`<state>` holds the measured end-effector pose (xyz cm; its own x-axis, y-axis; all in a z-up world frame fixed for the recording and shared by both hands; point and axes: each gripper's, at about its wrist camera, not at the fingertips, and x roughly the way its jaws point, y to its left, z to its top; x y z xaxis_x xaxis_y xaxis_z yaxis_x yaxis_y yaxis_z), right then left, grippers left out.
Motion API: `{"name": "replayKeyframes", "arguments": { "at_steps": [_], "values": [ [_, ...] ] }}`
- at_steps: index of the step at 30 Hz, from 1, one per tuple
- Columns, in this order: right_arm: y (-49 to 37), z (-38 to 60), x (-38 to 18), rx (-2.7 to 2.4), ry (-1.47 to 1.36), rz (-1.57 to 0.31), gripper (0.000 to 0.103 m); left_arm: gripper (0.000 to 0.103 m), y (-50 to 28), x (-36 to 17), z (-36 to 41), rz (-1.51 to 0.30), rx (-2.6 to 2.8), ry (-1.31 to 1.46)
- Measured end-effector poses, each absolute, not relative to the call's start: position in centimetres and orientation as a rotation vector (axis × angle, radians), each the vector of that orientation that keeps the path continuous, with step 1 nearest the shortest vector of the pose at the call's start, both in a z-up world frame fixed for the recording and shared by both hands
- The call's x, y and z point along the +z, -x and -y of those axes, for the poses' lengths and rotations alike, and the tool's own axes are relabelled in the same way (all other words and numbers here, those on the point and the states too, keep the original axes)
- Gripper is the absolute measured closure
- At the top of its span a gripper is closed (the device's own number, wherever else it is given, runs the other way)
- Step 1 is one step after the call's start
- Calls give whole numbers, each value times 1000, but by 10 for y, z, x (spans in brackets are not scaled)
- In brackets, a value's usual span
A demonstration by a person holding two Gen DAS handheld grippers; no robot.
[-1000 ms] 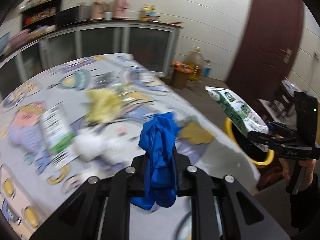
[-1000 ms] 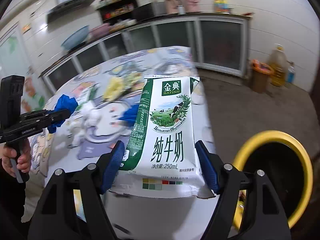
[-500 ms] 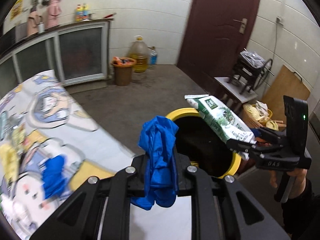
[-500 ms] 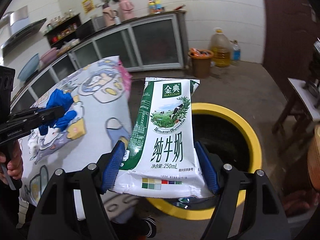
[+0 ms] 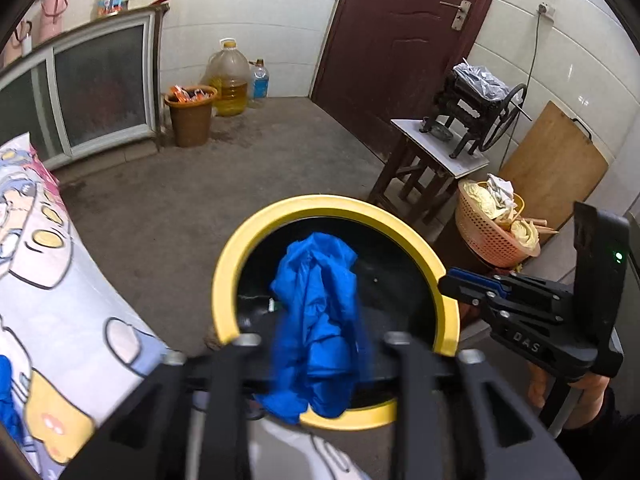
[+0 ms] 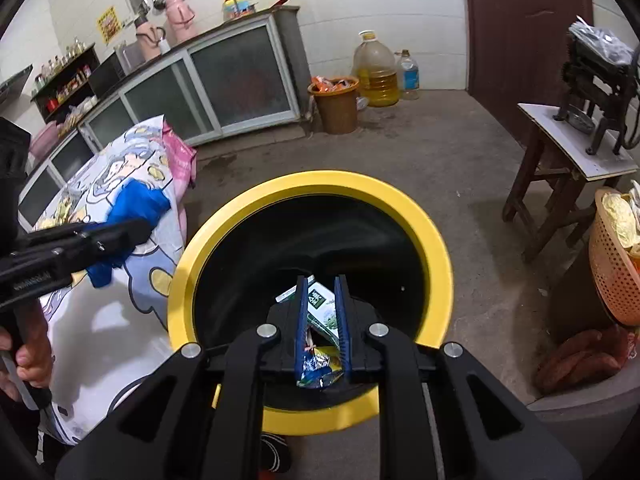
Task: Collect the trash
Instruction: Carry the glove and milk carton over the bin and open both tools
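Note:
A yellow-rimmed black bin [image 5: 224, 276] [image 6: 436, 248] stands on the floor beside the table. My left gripper [image 5: 316, 340] is shut on a crumpled blue glove [image 5: 318, 320] and holds it over the bin's opening; the glove and gripper also show at the left of the right wrist view [image 6: 132, 208]. My right gripper [image 6: 321, 280] is over the bin with its blue pads nearly together and nothing between them. The green-and-white milk carton [image 6: 322, 312] lies inside the bin below the pads, with a colourful wrapper [image 6: 320, 364]. The right gripper also shows in the left wrist view [image 5: 452, 284].
The table with a cartoon cloth [image 5: 52, 320] [image 6: 100, 320] is at the left, with another blue glove [image 5: 6, 400] on it. A brown bin [image 5: 190, 116], an oil jug [image 5: 229, 80], a stool with a machine [image 5: 440, 148], an orange basket [image 5: 492, 232] and a door [image 5: 400, 40] surround the floor.
Both grippers have swung from the table to over the bin. My right gripper has let go of the milk carton, which now lies in the bin, and its pads have closed together.

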<state>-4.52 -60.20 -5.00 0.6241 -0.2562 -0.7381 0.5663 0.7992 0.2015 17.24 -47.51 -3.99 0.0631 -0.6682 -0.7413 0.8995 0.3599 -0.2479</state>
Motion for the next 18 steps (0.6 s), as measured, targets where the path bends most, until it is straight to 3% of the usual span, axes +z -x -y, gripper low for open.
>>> {"name": "replayKeyframes", "arguments": {
  "at_steps": [1, 2, 9, 15, 16, 18],
  "values": [
    [48, 603, -49, -501, -442, -759, 89, 40, -171, -40, 476, -901, -1206, -309],
    [50, 604, -48, -517, -442, -756, 89, 35, -169, -39, 474, -884, -1203, -304],
    [63, 603, -37, -565, -420, -728, 88, 35, -174, -29, 450, -866, -1188, -250],
    [41, 575, -20, -447, -345, -682, 87, 31, -183, 1, 375, -779, -1115, -208],
    [34, 569, -17, -424, -336, -678, 83, 28, -185, 6, 362, -761, -1092, -206],
    [16, 551, -11, -361, -312, -670, 63, 26, -189, 17, 318, -730, -1035, -189]
  ]
}}
